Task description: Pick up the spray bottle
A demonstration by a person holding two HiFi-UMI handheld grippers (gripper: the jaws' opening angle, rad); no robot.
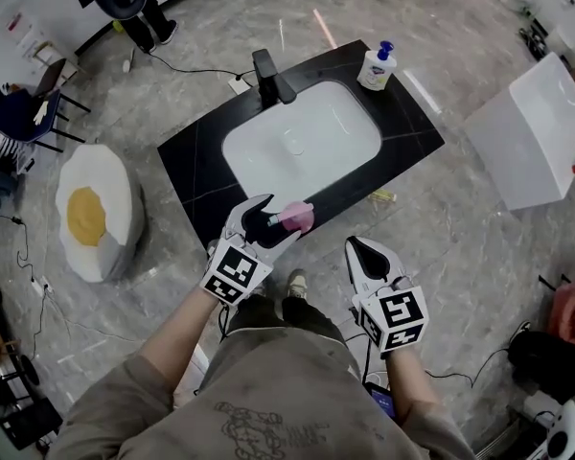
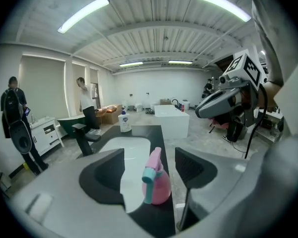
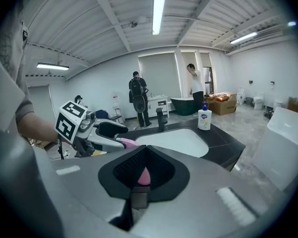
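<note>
The left hand-held gripper (image 1: 276,220) is hovering at the near edge of the black bench (image 1: 194,153) with its jaws spread. The pink spray bottle (image 2: 158,185) is standing upright on the bench between them, its teal trigger turned toward this gripper. A gap is showing on each side, so neither jaw is touching it.

Just ahead and to this gripper's left, a white sink basin (image 1: 302,142) is sitting sunk in the bench, and a black faucet (image 1: 268,77) is standing at the basin's far-left rim. Well ahead, at the bench's far corner, a white pump soap bottle (image 1: 377,67) is standing.

The right hand-held gripper (image 1: 357,247) is hanging off the bench to the bottle's right, its jaws pressed together on nothing. Its own view is catching a pink sliver of the bottle behind its closed tips.

Both gripper views are showing a person in dark clothes (image 3: 137,97) and a person in a white top (image 3: 193,83) standing beyond the faucet. Only the head view is showing an egg-shaped cushion (image 1: 96,214) lying on the floor.
</note>
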